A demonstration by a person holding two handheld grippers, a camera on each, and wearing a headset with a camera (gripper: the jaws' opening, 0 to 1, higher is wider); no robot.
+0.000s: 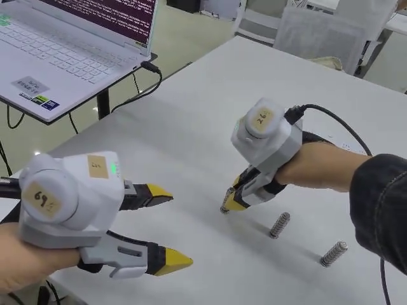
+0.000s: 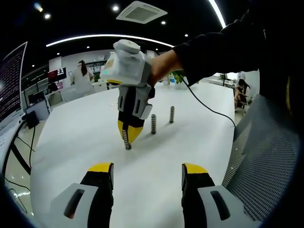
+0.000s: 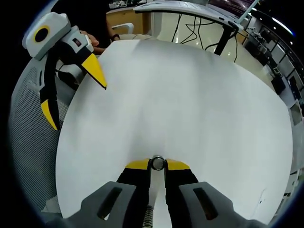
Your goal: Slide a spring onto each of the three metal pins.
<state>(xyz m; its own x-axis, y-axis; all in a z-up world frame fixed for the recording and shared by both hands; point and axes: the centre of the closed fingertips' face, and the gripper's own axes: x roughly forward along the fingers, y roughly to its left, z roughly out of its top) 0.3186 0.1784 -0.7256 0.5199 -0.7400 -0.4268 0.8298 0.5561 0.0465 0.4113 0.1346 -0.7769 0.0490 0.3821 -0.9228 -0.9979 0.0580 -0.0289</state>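
The right hand-held gripper (image 1: 230, 204) is clamped on a spring (image 3: 157, 163), seen end-on in its own view. The head view adds a second spring (image 1: 279, 225) and a third spring (image 1: 333, 253) on the surface (image 1: 191, 127), toward its near edge. The left hand-held gripper (image 2: 147, 168) has its jaws apart.

The spring (image 2: 126, 139) is coiled metal, the table (image 1: 191, 127) smooth, matt, the left hand-held gripper (image 1: 180, 227) seemingly plastic.

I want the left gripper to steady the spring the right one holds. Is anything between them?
Nothing visible. Bare table is all that lies between the open left gripper and the spring pinched in the right gripper.
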